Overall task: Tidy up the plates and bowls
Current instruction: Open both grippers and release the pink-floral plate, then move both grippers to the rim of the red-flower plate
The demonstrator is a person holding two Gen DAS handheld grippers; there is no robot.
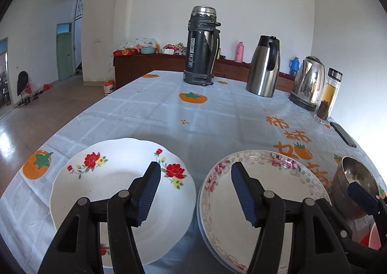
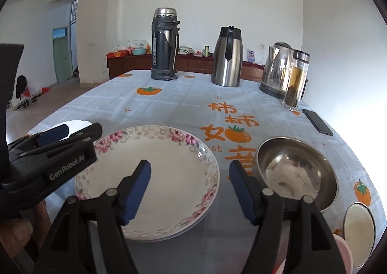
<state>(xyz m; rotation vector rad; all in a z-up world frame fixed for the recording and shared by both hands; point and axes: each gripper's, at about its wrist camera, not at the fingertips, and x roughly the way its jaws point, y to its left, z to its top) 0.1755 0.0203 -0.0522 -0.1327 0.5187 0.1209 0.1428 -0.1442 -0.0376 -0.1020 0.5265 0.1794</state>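
A white plate with red flowers lies on the table at the left. Beside it a pink-flowered plate lies on top of another plate; it also shows in the right wrist view. A steel bowl stands right of it, and it also shows in the left wrist view. My left gripper is open and empty, above the gap between the two plates. My right gripper is open and empty, above the pink-flowered plate's right edge. The left gripper also shows in the right wrist view.
A black flask, a steel jug, a kettle and a glass tea bottle stand at the far side. A phone lies at the right. A white bowl and a pink one sit at the near right.
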